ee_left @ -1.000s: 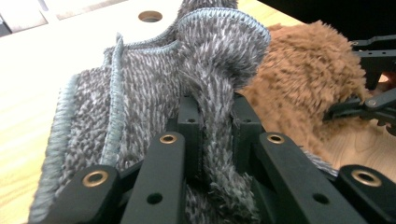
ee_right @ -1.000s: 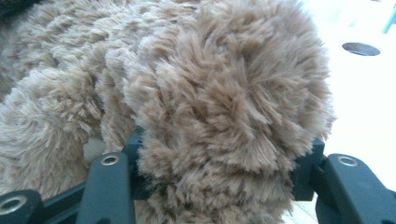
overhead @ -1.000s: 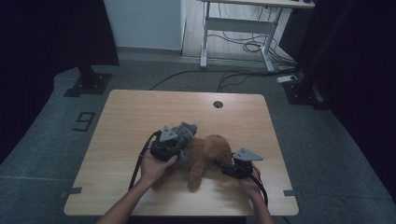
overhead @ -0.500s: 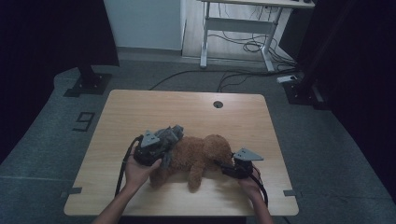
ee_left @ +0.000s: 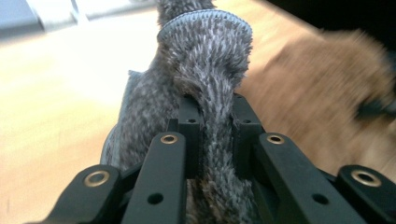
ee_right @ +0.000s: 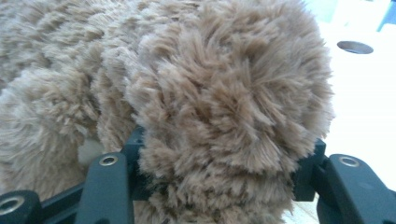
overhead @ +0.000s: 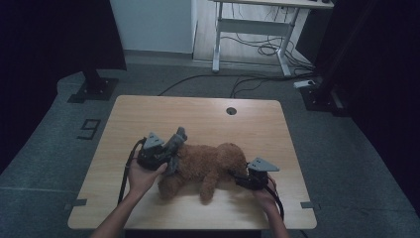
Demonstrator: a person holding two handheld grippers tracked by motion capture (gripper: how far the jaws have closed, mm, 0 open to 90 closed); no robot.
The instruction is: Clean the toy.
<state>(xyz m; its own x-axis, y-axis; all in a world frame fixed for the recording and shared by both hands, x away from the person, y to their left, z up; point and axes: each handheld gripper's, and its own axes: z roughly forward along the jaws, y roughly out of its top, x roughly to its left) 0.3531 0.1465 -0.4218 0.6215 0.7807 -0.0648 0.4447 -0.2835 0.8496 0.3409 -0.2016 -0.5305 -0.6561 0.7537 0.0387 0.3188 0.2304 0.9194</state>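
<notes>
A brown plush toy dog (overhead: 208, 166) lies on its side on the wooden table (overhead: 198, 116), head toward the right. My right gripper (overhead: 238, 177) is shut on the dog's fluffy head (ee_right: 224, 102), whose fur bulges out between the black jaws. A grey furry garment (overhead: 174, 144) hangs at the dog's rear end. My left gripper (overhead: 168, 151) is shut on that grey cloth (ee_left: 205, 93), pinching a fold of it tightly. The brown body (ee_left: 322, 102) shows blurred off to the right in the left gripper view.
The table has a round cable hole (overhead: 231, 110) near its far edge. A second desk (overhead: 257, 29) with loose cables under it stands behind. Black stand bases (overhead: 91, 89) rest on the grey floor on both sides.
My left gripper has pulled the grey cloth leftward, off the dog's back toward its rear. The dog now lies more stretched out. The right gripper has stayed on the head.
</notes>
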